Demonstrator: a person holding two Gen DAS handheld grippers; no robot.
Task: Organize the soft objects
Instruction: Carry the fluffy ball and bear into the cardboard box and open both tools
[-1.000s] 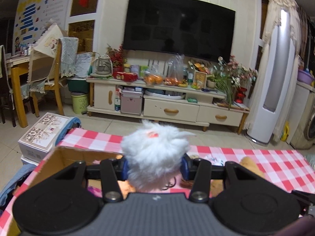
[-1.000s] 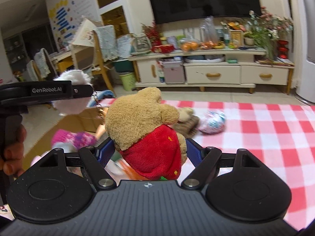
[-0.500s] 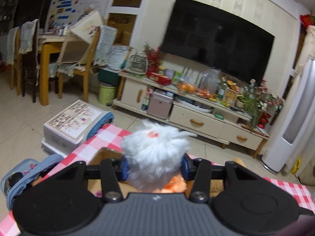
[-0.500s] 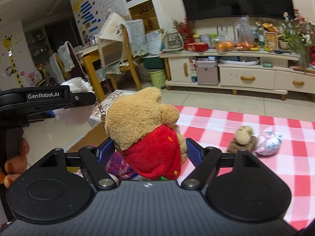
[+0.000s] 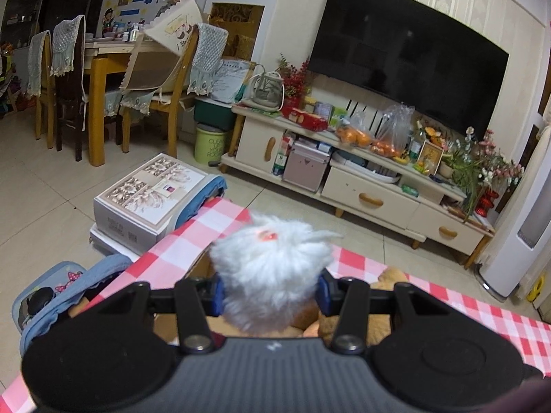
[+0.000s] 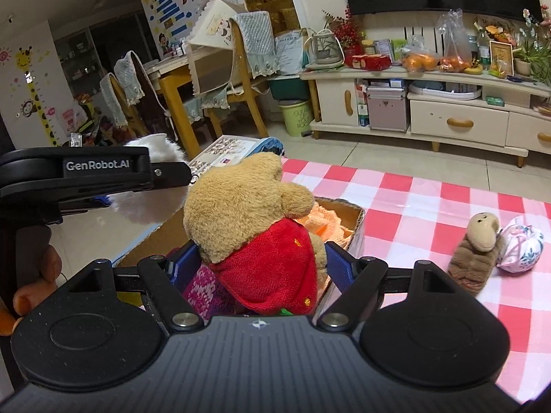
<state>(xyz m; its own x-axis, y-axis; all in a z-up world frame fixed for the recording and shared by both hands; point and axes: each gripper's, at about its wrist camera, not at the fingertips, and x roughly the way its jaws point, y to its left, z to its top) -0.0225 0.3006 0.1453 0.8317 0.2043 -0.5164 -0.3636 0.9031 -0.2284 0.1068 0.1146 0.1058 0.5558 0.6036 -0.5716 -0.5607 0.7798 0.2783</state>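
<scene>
My left gripper (image 5: 270,294) is shut on a white fluffy toy (image 5: 272,268) and holds it above a cardboard box (image 5: 199,268). In the right wrist view the left gripper (image 6: 103,175) and the white toy (image 6: 151,203) show at the left. My right gripper (image 6: 261,265) is shut on a tan bear in a red shirt (image 6: 255,227), held over the cardboard box (image 6: 347,213). The box holds an orange knit item (image 6: 323,223) and a purple knit item (image 6: 203,289). A small brown monkey toy (image 6: 477,251) and a floral fabric ball (image 6: 521,247) lie on the checked tablecloth (image 6: 413,206).
The table's left edge (image 5: 193,227) is near a patterned box on the floor (image 5: 151,192) and a blue bag (image 5: 51,292). A TV cabinet (image 5: 361,186), chairs (image 5: 69,79) and a wooden table stand beyond. A white tower unit (image 5: 516,241) is at the right.
Both grippers have swung left and risen, still holding their toys. The right gripper now has the bear over the box; the monkey and ball lie further right.
</scene>
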